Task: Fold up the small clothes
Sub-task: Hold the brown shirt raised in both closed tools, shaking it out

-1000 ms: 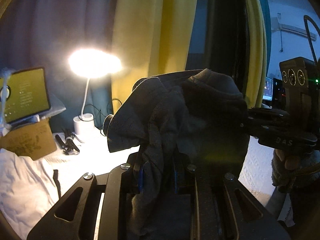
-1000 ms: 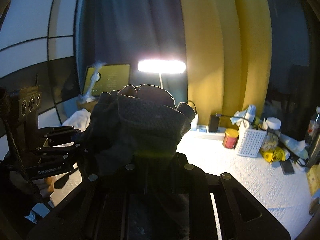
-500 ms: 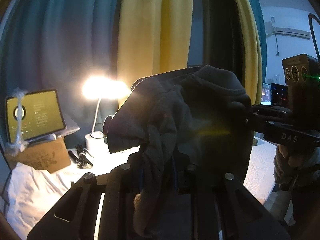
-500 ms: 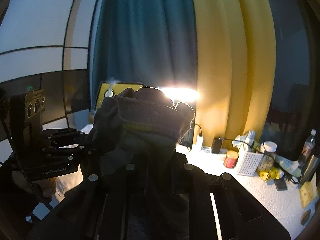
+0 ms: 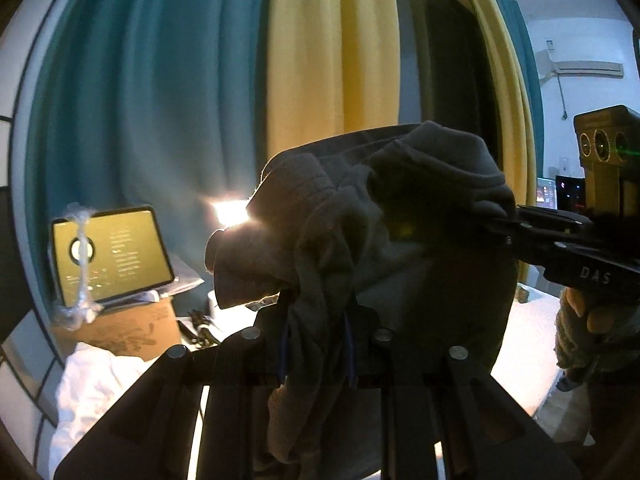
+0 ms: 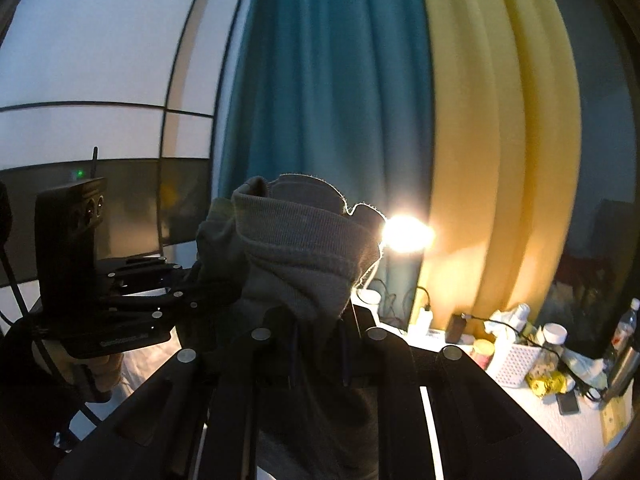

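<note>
A small dark grey knitted garment (image 5: 384,232) hangs in the air between both grippers, bunched and crumpled. My left gripper (image 5: 316,336) is shut on a gathered fold of it, and cloth drapes down over the jaws. In the left wrist view the right gripper (image 5: 508,220) comes in from the right and bites the garment's far edge. In the right wrist view my right gripper (image 6: 320,344) is shut on the ribbed hem of the garment (image 6: 304,256), and the left gripper (image 6: 196,284) holds it from the left. The fingertips are hidden by cloth.
A lit desk lamp (image 6: 406,234) glares behind the garment. A tablet (image 5: 112,256) stands on a cardboard box (image 5: 120,332) at the left, above white cloth (image 5: 92,384). Bottles, a white basket (image 6: 516,362) and clutter crowd the table's right. Teal and yellow curtains hang behind.
Both grippers have risen with the garment held between them, so the lamp and table objects sit lower in view and the lamp is partly behind the cloth. Neither grip has changed.
</note>
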Demonstrator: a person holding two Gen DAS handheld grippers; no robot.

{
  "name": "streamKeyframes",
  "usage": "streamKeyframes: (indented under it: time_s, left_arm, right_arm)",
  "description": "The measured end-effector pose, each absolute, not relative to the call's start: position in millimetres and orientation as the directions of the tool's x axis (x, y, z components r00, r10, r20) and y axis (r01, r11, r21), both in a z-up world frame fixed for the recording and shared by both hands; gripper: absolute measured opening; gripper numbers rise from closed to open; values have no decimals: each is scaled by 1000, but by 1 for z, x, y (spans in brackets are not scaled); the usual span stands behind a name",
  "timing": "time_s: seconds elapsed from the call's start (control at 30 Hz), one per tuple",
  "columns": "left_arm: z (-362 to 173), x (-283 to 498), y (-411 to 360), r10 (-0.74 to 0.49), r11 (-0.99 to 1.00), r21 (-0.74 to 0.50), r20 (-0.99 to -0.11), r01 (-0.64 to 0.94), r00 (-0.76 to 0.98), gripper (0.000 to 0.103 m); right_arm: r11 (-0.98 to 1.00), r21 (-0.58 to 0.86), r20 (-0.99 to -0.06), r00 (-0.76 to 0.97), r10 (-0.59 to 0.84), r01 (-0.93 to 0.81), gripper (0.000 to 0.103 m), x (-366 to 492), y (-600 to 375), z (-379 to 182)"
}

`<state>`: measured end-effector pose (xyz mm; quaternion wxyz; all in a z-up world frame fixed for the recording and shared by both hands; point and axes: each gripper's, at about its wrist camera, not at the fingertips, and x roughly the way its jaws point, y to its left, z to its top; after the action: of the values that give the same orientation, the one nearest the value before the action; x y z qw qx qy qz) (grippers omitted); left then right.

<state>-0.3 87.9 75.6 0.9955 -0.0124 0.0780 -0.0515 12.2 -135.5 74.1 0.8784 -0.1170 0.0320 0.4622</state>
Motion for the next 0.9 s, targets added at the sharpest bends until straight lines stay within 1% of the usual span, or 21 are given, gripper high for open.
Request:
streamKeyframes:
  time_s: [0.5, 0.77, 0.8, 0.9]
  left_arm:
    - [85, -51, 119, -4, 1000, 24, -123, 7, 992, 19]
    - [83, -73, 119, 11, 999, 48, -146, -4, 989, 19]
    - [83, -75, 119, 4, 998, 56, -163, 6, 987, 19]
    - [82, -74, 120, 1, 999, 53, -174, 8, 985, 19]
  right_arm:
    - [447, -220, -120, 479, 869, -867, 17, -33, -117, 85]
    - [419, -207, -137, 450, 883, -884, 17, -54, -118, 83]
    - [417, -206, -138, 448, 884, -886, 17, -55, -119, 84]
    - [413, -204, -140, 444, 885, -888, 17, -56, -119, 83]
